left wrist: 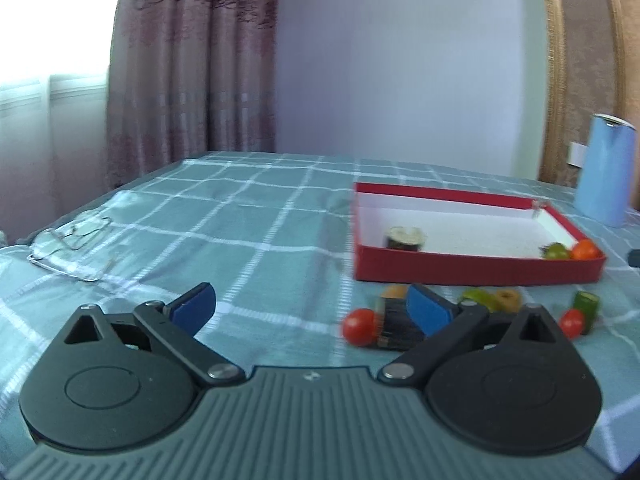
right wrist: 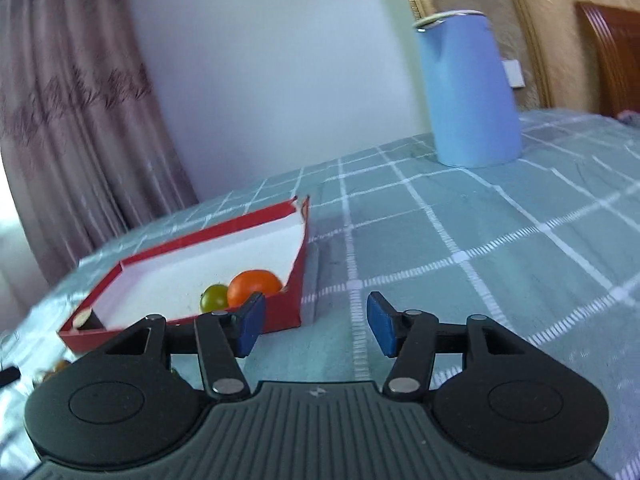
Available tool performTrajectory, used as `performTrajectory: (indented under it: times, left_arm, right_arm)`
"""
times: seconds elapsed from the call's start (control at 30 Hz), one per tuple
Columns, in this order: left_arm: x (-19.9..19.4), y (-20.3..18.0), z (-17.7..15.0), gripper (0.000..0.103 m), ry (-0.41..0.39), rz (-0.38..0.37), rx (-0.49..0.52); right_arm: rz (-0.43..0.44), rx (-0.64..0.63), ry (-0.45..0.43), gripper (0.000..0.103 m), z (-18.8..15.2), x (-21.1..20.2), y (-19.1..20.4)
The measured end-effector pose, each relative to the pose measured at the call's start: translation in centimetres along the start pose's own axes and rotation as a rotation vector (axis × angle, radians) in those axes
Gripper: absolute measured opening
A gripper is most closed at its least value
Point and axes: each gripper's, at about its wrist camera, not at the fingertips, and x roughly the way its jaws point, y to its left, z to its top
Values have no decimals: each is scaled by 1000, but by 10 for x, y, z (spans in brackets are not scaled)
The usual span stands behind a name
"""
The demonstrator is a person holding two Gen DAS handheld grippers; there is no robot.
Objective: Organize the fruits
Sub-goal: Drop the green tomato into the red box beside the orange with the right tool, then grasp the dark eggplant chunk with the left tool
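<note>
A red box with a white floor (left wrist: 476,272) lies on the checked cloth. Inside it are a dark cucumber piece (left wrist: 404,238), a green tomato (left wrist: 557,251) and an orange tomato (left wrist: 585,249). On the cloth before the box lie a red cherry tomato (left wrist: 359,326), a dark-skinned piece (left wrist: 394,320), a green fruit (left wrist: 476,296), a yellow piece (left wrist: 508,299), another red tomato (left wrist: 572,322) and a green cucumber piece (left wrist: 586,306). My left gripper (left wrist: 308,296) is open wide and empty, left of these fruits. My right gripper (right wrist: 316,304) is open and empty by the box's near right corner (right wrist: 288,312), close to the orange tomato (right wrist: 254,282) and green tomato (right wrist: 214,296).
A tall blue jug (right wrist: 468,92) stands on the cloth behind and right of the box. A pair of glasses (left wrist: 72,240) lies at the left. A curtain and a wall close off the far side. A small dark object (left wrist: 634,258) lies right of the box.
</note>
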Motion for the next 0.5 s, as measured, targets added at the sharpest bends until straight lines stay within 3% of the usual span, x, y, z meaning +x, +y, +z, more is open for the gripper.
performTrajectory:
  times: [0.2,0.33,0.5]
  left_arm:
    - [-4,-36,0,99,-37,-11,146]
    - [4,-45,0,82,-8,-38,164]
    - [11,-45,-2,80,20,-62,171]
  right_arm:
    - [-33,-18,12,55,-1,2,4]
    - [-28,13,23,56,-1,3,-2]
    - [-20,41,11,56,-2,1,-6]
